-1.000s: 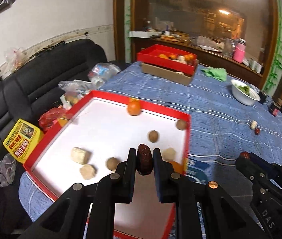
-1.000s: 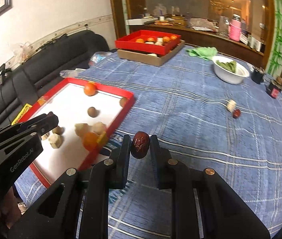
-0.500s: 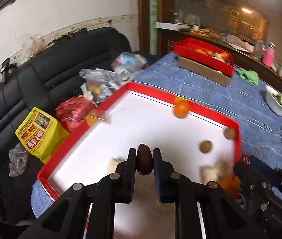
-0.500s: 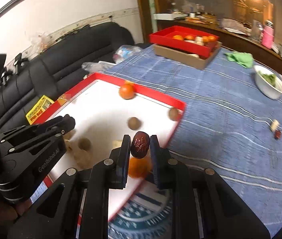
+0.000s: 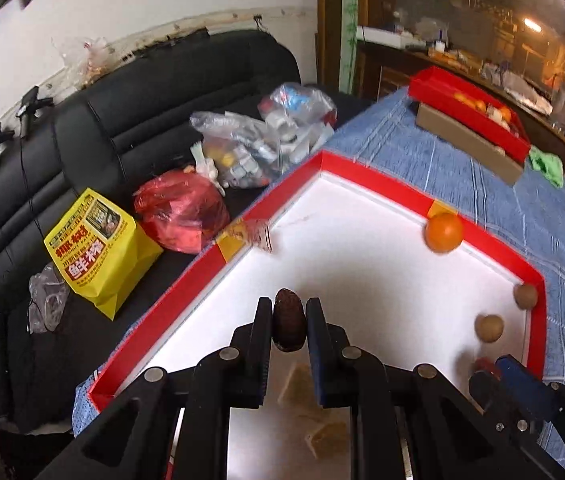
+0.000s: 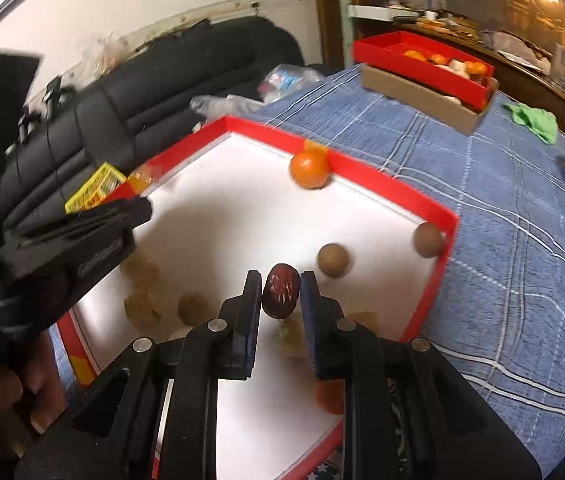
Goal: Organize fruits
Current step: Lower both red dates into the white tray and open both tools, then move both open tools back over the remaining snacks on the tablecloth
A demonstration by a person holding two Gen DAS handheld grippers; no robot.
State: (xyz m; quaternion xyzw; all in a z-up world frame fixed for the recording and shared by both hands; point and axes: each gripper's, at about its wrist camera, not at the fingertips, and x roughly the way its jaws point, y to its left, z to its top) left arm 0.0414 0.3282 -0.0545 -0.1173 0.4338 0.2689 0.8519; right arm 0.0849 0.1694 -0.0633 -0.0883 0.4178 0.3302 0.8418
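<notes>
The left gripper was clamped on a dark, wrinkled, oval red date, and the right gripper was likewise clamped on a second glossy dark-red date, just as both had been a second earlier. What had changed was where they hung: a second before, the right gripper's date was out over the blue checked tablecloth beside the shallow red-rimmed tray with a white floor, whereas now it sat above the tray's white floor near the two small round brown fruits by the right wall. The left gripper had carried its date toward the tray's left side, so the black leather sofa, the yellow printed paper bag and the red plastic bag filled far more of its view than before. The round orange tangerine rested against the far wall of the tray, as earlier. The pale cube-shaped pieces and the brown fruit that had lain ahead of the left fingers were now mostly hidden beneath them, showing only as blurred tan shapes. In the right wrist view the left gripper's black body had come in closer at the left edge, over the tray's near-left part, with the person's hand below it
</notes>
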